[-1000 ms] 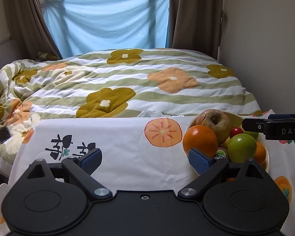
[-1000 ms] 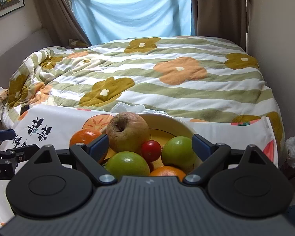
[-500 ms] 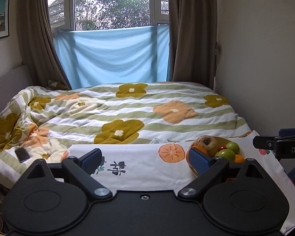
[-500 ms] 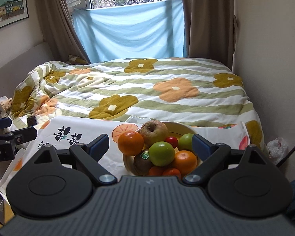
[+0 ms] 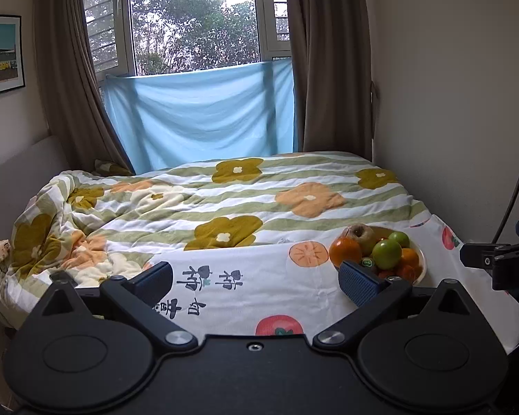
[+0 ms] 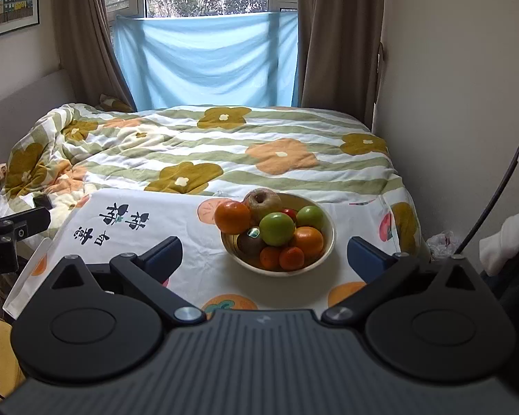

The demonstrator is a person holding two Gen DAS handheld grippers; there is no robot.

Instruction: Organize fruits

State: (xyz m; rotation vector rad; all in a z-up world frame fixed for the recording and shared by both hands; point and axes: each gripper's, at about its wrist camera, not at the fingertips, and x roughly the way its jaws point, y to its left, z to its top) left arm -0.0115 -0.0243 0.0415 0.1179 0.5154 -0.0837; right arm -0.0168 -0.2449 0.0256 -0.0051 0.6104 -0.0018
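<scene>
A cream bowl (image 6: 323, 254) full of fruit stands on a white printed tablecloth (image 6: 190, 238). It holds a large orange (image 6: 232, 217), a brownish apple (image 6: 262, 201), two green apples (image 6: 276, 228), a small red fruit, a kiwi and small oranges. The bowl also shows in the left wrist view (image 5: 419, 269) at the right. My right gripper (image 6: 264, 254) is open and empty, held back from the bowl. My left gripper (image 5: 256, 276) is open and empty, to the left of the bowl.
The table stands against a bed with a flowered quilt (image 6: 225, 145). A wall (image 6: 449, 86) is close on the right. A window with brown curtains and a blue cloth (image 6: 207, 58) is behind. A person's white sleeve (image 6: 505, 242) is at the right edge.
Both grippers have pulled back and up from the bowl, which now looks smaller and farther away. Both stayed open and empty. The fruit has not moved.
</scene>
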